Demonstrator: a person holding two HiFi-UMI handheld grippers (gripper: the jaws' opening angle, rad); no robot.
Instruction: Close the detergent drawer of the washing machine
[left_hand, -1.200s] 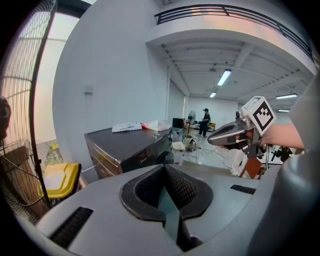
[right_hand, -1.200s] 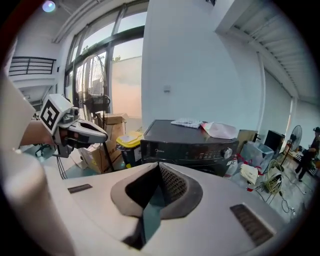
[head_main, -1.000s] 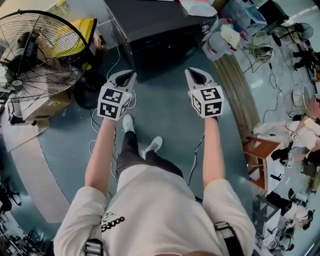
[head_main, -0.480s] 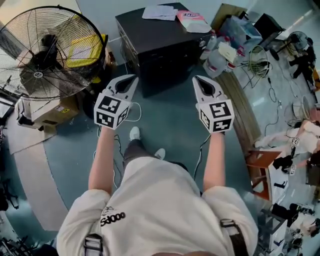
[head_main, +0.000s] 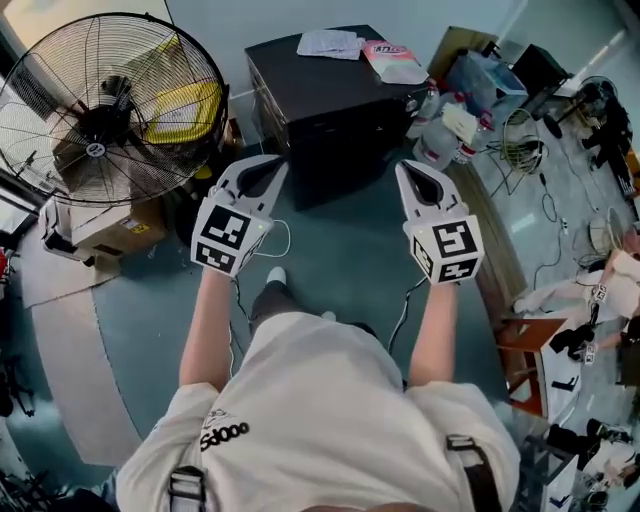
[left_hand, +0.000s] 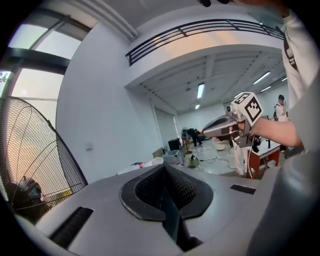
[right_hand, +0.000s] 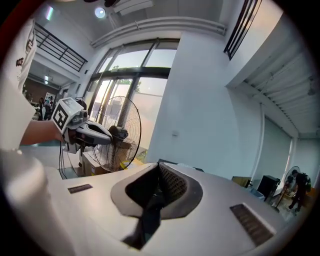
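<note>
A black box-shaped machine stands on the floor ahead of me, with papers and a pink packet on its top. I cannot make out a detergent drawer on it. My left gripper is held in the air before the machine's left front corner, jaws together and nothing in them. Level with it, my right gripper hangs off the machine's right front corner, also shut and empty. The left gripper view shows its closed pads and the right gripper beyond; the right gripper view shows its closed pads and the left gripper.
A big floor fan stands at the left, with a cardboard box beneath it. Bottles and bags crowd the machine's right side. Cables trail over the floor at the right, near a wooden stool.
Both grippers have risen and moved forward together, still shut. The head view has tilted up, so more of the black machine and its top shows.
</note>
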